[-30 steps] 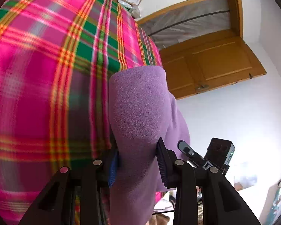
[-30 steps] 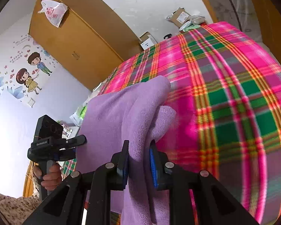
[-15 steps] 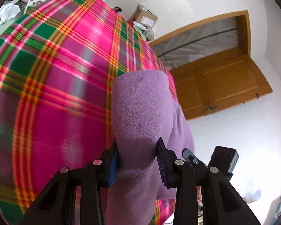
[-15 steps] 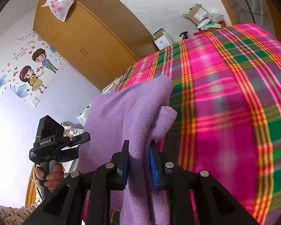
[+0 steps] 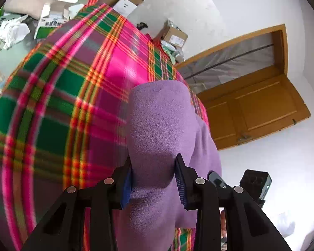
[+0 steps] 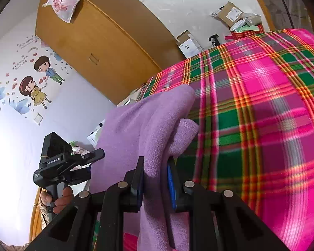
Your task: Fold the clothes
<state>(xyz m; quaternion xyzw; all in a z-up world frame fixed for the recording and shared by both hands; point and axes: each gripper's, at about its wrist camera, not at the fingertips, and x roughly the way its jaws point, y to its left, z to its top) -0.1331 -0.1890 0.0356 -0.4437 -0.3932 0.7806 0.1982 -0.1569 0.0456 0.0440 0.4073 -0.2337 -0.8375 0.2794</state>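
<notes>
The bed (image 6: 261, 125), spread with a pink, green and orange plaid blanket (image 5: 58, 108), was the largest thing in both views and serves here as the landmark. Beyond its far edge stood a wooden wardrobe (image 6: 98, 48) and some cardboard boxes (image 5: 173, 35), and off its far right corner a wooden door (image 5: 253, 113).

Above the bed, and apart from the blanket so far as could be told, hung the purple fleece garment (image 6: 140, 125), stretched between the two claws. Which kind of garment it was could not be told.

The left claw (image 5: 153, 179) was clenched on a thick, bunched fold of the fleece, its jaws held fairly wide by the bulk. The right claw (image 6: 155, 179) was clamped on a thinner doubled edge, with a small flap of fleece poking out toward the bed. The person's hand (image 6: 58, 198) showed on the left tool's grip.

By its look, the fleece was soft, light and limp: it draped over the jaws and sagged between them, so it would not keep a shape unsupported. Its nap seemed grippy rather than slippery, and nothing about it looked fragile. The likely best holds were at corners or along one edge, well spread, so the cloth would fall flat onto the bed.
</notes>
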